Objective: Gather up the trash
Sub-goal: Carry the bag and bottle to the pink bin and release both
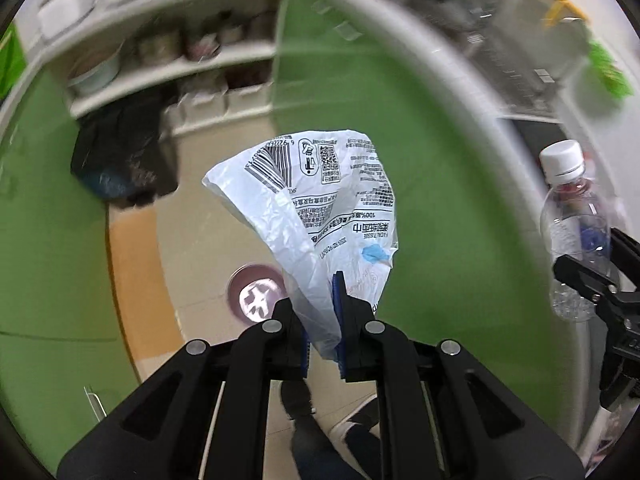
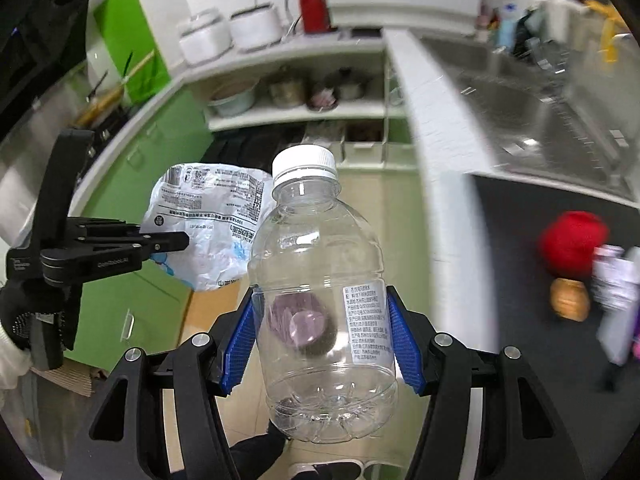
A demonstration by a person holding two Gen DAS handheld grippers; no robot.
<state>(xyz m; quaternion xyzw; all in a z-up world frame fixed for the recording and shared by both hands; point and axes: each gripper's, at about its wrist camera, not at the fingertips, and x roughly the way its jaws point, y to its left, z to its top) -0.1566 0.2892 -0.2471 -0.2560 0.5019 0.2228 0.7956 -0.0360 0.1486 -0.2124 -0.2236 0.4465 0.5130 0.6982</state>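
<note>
The crumpled white plastic wrapper (image 1: pixel 320 208), printed with a barcode and small text, hangs in the air above the tiled floor (image 1: pixel 200 240), its lower end pinched between the pressed-together blue pads of the left gripper (image 1: pixel 323 320). Just beside it, the clear empty bottle (image 2: pixel 320 300) with a white cap (image 2: pixel 304 164) stands upright in the right gripper (image 2: pixel 322 340), whose blue pads press against its two sides. A round floor drain (image 1: pixel 256 296) lies below the wrapper. Green cabinets (image 1: pixel 52 240) flank the floor, with open shelves (image 2: pixel 296 112) of pots behind. A steel sink (image 2: pixel 540 120) sits in the counter to the right, and a dark bag (image 1: pixel 124 160) rests on the floor.
</note>
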